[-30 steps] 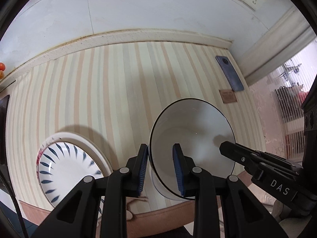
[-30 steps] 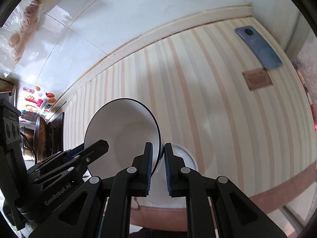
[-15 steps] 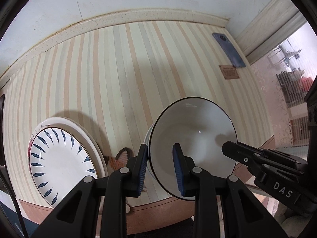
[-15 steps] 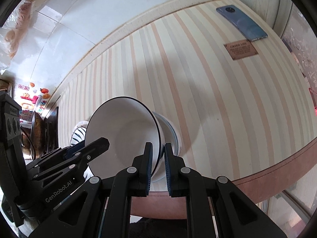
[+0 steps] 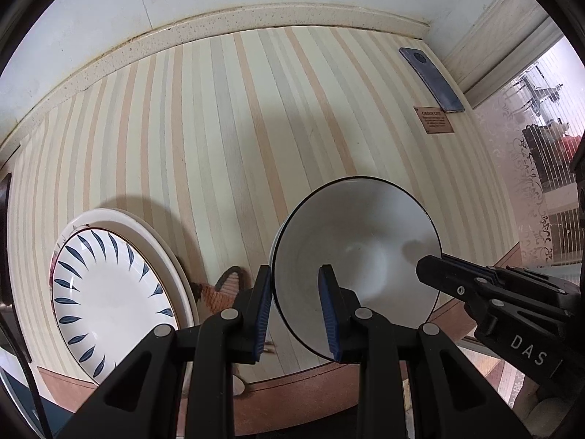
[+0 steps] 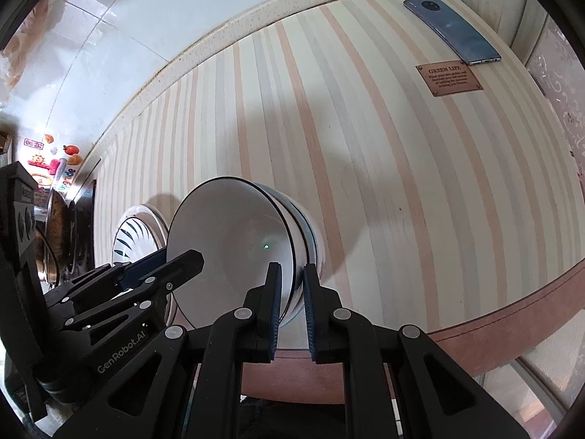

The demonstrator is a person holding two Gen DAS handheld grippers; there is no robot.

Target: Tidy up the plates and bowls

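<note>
Two hand-held grippers, left hand-held gripper (image 5: 296,307) and right hand-held gripper (image 6: 291,305), clamp the white bowl's (image 5: 360,256) opposite rims beside the leaf-patterned plate (image 5: 109,292); lowering evenly should nest it squarely.

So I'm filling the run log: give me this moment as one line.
left gripper: shut on bowl rim | right gripper: shut on opposite rim | bowl: nested on lower bowl | plates: stacked left

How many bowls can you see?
2. The white black-rimmed bowl is held by both grippers, nested in a white blue-banded bowl that sits beneath it on the striped table. More could hide underneath.
</note>
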